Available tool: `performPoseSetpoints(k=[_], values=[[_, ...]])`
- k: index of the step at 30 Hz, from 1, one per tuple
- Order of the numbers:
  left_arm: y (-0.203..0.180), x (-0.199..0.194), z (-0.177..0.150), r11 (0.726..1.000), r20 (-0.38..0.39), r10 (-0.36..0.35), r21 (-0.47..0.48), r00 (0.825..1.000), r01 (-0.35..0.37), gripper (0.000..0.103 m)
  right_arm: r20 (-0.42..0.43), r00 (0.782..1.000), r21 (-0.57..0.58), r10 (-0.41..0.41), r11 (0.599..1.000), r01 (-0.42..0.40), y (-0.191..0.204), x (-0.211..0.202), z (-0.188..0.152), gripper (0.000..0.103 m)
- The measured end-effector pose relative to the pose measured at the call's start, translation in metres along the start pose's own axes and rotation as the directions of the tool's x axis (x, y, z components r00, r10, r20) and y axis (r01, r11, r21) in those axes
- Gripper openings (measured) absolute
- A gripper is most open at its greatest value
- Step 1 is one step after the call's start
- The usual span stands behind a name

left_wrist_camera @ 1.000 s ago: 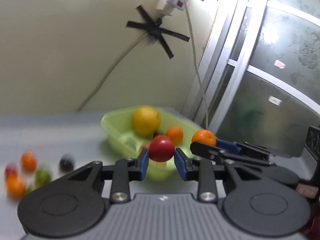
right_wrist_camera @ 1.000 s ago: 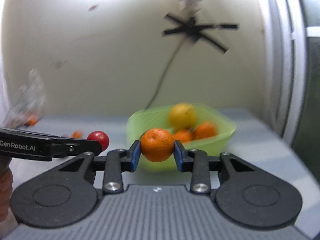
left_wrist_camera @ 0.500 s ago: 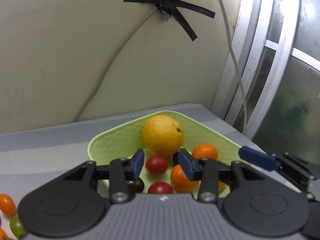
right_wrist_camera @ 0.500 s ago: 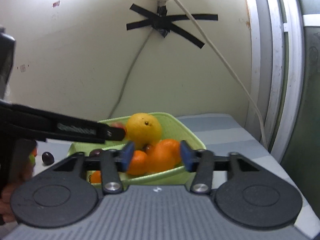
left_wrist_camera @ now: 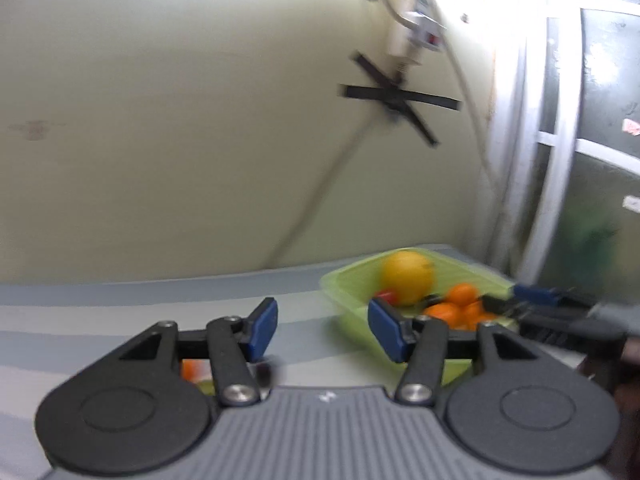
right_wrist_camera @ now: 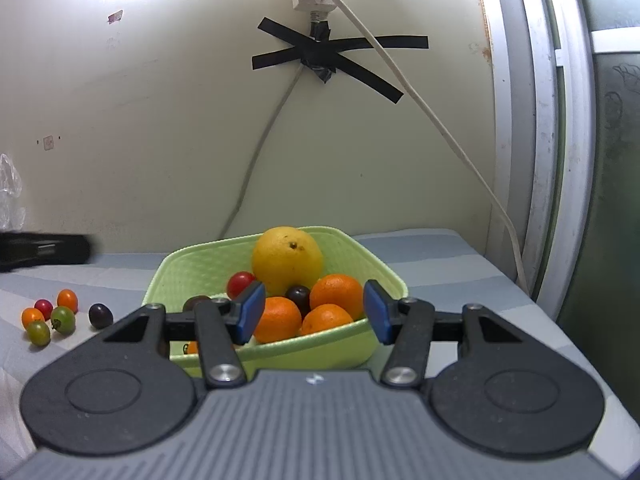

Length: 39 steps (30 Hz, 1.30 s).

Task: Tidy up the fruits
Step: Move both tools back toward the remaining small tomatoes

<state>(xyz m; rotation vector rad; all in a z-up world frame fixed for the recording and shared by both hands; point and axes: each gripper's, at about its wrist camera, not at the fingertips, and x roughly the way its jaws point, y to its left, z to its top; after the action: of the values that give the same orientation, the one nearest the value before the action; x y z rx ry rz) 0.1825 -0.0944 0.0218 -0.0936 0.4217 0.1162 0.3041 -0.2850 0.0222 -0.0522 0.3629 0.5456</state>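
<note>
Fingers of the right gripper (right_wrist_camera: 312,312) stand spread with nothing between the pads; past them, in line, sits the green basket (right_wrist_camera: 362,254). In it are three small oranges (right_wrist_camera: 337,295), a dark grape (right_wrist_camera: 298,295), a red cherry tomato (right_wrist_camera: 240,283) and, at the back, a big yellow citrus (right_wrist_camera: 287,261). So for this hand the filled basket lies dead ahead and just below the fingertips, and nothing more in front of it needs carrying.

What is not yet sorted lies off to its left on the striped cloth (right_wrist_camera: 420,248): a loose cluster of small fruits (right_wrist_camera: 52,316), orange, red and green, with one dark grape (right_wrist_camera: 100,315) beside them nearest the basket, all well apart from the basket wall.

The left gripper (left_wrist_camera: 323,326) is opening, its blue pads apart and empty. From its view the basket (left_wrist_camera: 348,312) lies ahead and to the right, while an orange shape and a dark one peek out low behind its left finger (left_wrist_camera: 262,326); the picture is too blurred to say which fruits they are. Judging by this, the left hand is the nearer one to the loose cluster, which lies on its side of the basket, and the next pick would likely fall to it, reaching down and leftward away from the basket. The round little fruits have no long axis, so any approach angle should serve.
</note>
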Motion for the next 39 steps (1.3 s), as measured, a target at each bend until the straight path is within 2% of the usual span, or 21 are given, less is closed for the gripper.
performPoseSetpoints(k=[4, 7, 11, 12, 14, 18, 20, 24, 27, 35, 38, 39], values=[[0.046, -0.026, -0.022, 0.991, -0.036, 0.124, -0.045, 0.992, -0.125, 0.057, 0.012, 1.0, 0.0, 0.004, 1.0, -0.004, 0.002, -0.004, -0.002, 0.057], [0.081, -0.036, -0.041, 0.966, -0.09, 0.228, -0.105, 0.969, -0.237, 0.057, 0.044, 0.999, 0.017, 0.015, 1.0, -0.016, 0.003, -0.012, -0.002, 0.057], [0.112, -0.044, -0.064, 0.935, -0.127, 0.301, -0.157, 0.945, -0.318, 0.056, 0.093, 0.995, 0.049, 0.046, 0.998, -0.05, 0.008, -0.03, -0.003, 0.057], [0.117, -0.046, -0.067, 0.93, -0.138, 0.298, -0.179, 0.944, -0.32, 0.055, 0.102, 0.993, 0.051, 0.063, 0.996, -0.069, 0.01, -0.035, -0.004, 0.057], [0.125, -0.05, -0.065, 0.93, -0.116, 0.266, -0.232, 0.957, -0.286, 0.055, 0.096, 0.99, 0.05, 0.107, 0.992, -0.112, 0.018, -0.042, -0.006, 0.056], [0.121, -0.047, -0.064, 0.94, -0.106, 0.246, -0.217, 0.963, -0.264, 0.054, 0.046, 0.977, 0.015, 0.206, 0.978, -0.207, 0.045, -0.054, -0.014, 0.055], [0.116, -0.05, -0.068, 0.949, -0.087, 0.237, -0.191, 0.968, -0.25, 0.054, -0.005, 0.966, -0.015, 0.26, 0.966, -0.26, 0.065, -0.052, -0.018, 0.054], [0.104, -0.059, -0.073, 0.96, -0.026, 0.231, -0.155, 0.973, -0.232, 0.054, -0.138, 0.929, -0.023, 0.344, 0.936, -0.35, 0.1, -0.028, -0.023, 0.042], [0.101, -0.062, -0.073, 0.966, 0.01, 0.222, -0.136, 0.975, -0.218, 0.055, -0.198, 0.913, -0.014, 0.356, 0.931, -0.366, 0.121, -0.003, -0.021, 0.037], [0.1, -0.066, -0.073, 0.976, 0.045, 0.176, -0.138, 0.983, -0.168, 0.055, -0.27, 0.86, 0.214, 0.433, 0.898, -0.385, 0.155, 0.065, 0.003, 0.039], [0.102, -0.066, -0.073, 0.976, 0.044, 0.166, -0.148, 0.985, -0.158, 0.055, -0.308, 0.861, 0.197, 0.404, 0.913, -0.358, 0.169, 0.073, -0.002, 0.039], [0.103, -0.066, -0.073, 0.976, 0.045, 0.163, -0.151, 0.986, -0.154, 0.055, -0.335, 0.854, 0.193, 0.397, 0.916, -0.35, 0.173, 0.077, -0.006, 0.037]])
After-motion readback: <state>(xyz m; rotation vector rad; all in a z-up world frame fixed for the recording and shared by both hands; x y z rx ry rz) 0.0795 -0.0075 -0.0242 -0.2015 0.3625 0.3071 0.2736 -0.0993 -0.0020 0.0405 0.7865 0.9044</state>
